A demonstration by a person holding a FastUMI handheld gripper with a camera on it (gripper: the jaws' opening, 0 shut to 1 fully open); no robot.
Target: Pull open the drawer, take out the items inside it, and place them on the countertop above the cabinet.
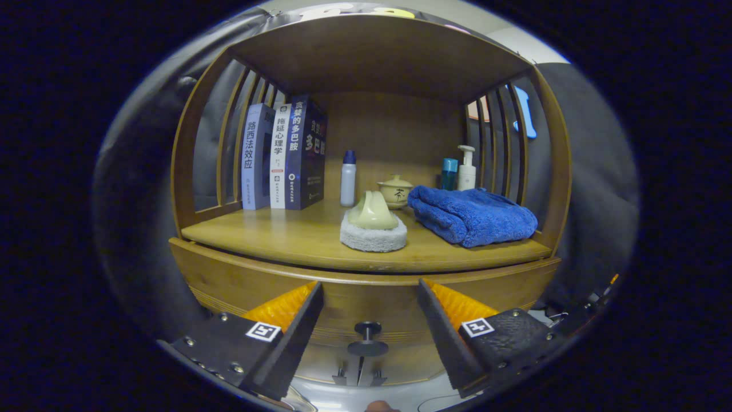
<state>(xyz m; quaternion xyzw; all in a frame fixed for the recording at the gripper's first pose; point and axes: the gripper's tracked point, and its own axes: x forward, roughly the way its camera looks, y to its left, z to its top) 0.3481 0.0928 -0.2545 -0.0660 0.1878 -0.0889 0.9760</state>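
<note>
Hand-held gripper (369, 312) level, aimed straight at the cabinet front, fingers spread wide and released, nothing between the pads. Drawer (366, 297) shut, long axis running left-right under the countertop (297, 237); its knob (367, 337) sticks out toward the camera, sitting in the gap between the fingers, touching neither. Relative to the knob, going left to right on the countertop above: three upright books (283, 155) up-left at the back; a white bottle with dark cap (347, 178) above; a sponge with a pale handle (373, 229) directly above, nearest the front edge; a lidded cup (396, 191) behind the sponge; a folded blue towel (472, 214) up-right; a teal bottle (449, 173) and a pump bottle (466, 169) behind the towel.
</note>
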